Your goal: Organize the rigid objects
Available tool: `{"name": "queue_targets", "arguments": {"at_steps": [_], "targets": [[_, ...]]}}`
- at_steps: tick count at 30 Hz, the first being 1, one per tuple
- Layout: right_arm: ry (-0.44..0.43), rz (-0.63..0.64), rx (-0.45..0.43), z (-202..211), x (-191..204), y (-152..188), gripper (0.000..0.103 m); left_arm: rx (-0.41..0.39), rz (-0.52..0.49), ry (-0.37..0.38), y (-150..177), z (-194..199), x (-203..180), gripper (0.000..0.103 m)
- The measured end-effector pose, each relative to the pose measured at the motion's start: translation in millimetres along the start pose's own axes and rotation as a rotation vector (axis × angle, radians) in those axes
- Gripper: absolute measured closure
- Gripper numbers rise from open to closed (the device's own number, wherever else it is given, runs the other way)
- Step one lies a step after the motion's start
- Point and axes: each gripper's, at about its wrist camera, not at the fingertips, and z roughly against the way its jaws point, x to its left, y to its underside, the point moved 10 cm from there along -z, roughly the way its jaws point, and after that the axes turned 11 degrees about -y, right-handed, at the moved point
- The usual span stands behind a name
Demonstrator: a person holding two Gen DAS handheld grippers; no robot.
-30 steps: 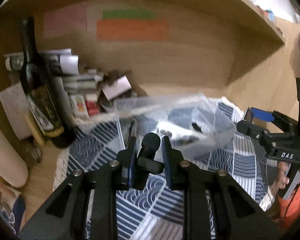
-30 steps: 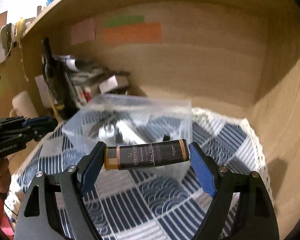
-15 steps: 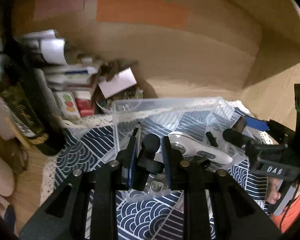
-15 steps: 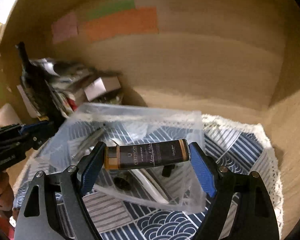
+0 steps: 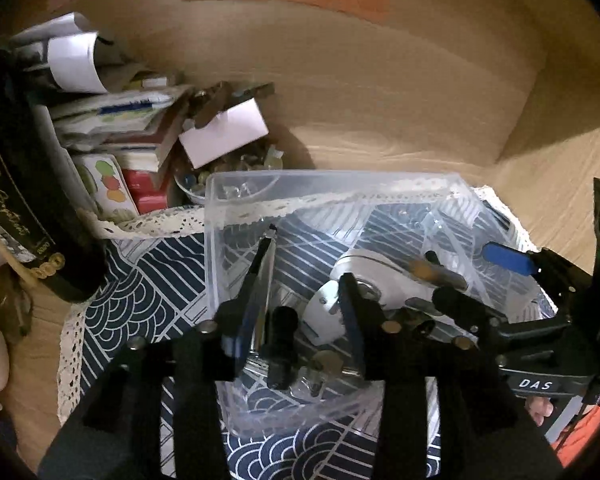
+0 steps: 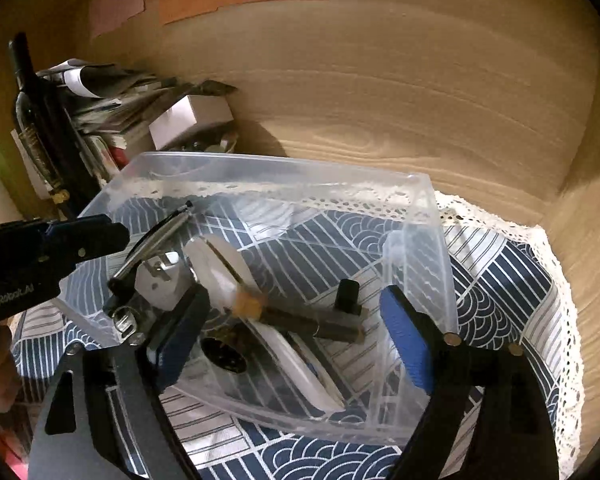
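Note:
A clear plastic bin (image 6: 416,184) stands on a blue patterned cloth; it also shows in the left wrist view (image 5: 212,240). My right gripper (image 6: 296,332) is open above the bin, and the dark brown tube (image 6: 312,322) with an amber cap lies loose in the bin below it. My left gripper (image 5: 296,304) is open over the bin's left part, and a small black knobbed piece (image 5: 282,344) sits free between its fingers. The bin also holds a white flat tool (image 6: 220,264), a pen (image 6: 156,244), a small black cap (image 6: 348,294) and metal bits.
A dark wine bottle (image 5: 24,200) stands at the left. Beside it is a pile of books, papers and a white box (image 5: 224,134). Wooden walls close the back and right. The lace-edged cloth (image 6: 512,280) covers the shelf floor.
Both grippers moved forward and down over the bin. My right gripper opened and let the brown tube drop into the bin. My left gripper opened and released the black knobbed piece.

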Motion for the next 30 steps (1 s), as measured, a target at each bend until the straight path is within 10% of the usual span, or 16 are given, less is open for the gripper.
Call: {"name": "queue_targets", "arguments": {"at_steps": [30], "targets": [[-0.015,0.116,-0.476,208.4,69.1,-0.2,0.0,-0.446,0.028,-0.001,23.3,217.0,-4.5,0.007]]}}
